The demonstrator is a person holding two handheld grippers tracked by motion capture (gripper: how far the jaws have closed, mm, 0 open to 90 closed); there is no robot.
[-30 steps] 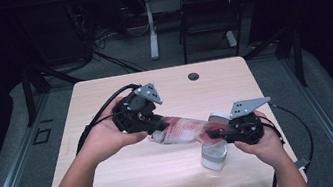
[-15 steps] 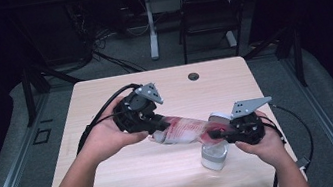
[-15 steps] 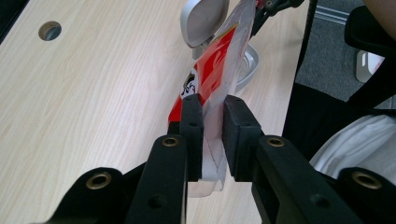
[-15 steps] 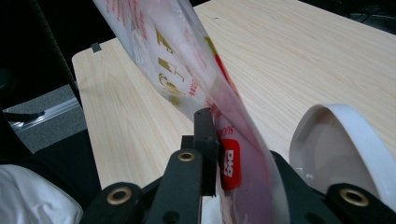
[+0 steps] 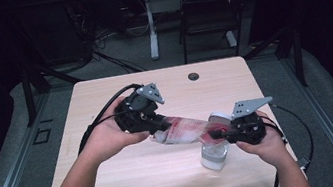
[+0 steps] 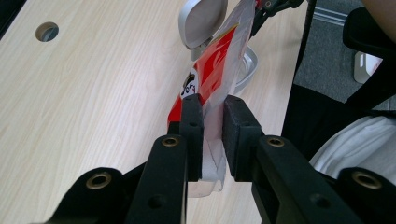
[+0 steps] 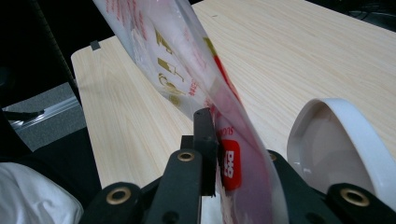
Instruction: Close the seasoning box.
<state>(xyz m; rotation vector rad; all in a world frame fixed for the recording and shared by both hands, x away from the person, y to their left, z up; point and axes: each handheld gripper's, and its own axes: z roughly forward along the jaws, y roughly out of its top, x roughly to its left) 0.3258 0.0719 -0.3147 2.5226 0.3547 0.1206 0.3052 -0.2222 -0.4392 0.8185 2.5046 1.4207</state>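
Glossy clear plastic pouch (image 5: 188, 129), pale matt wood-grain table (image 5: 104, 98), smooth white lid (image 7: 343, 140).

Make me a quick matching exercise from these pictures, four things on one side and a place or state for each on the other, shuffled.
1. pouch
2. container
3. table hole
4. left gripper

a. near the far edge of the table
b. stands under the pouch's right end
c. held between both grippers
d. shut on the pouch's clear end

Pairs: 1-c, 2-b, 3-a, 4-d
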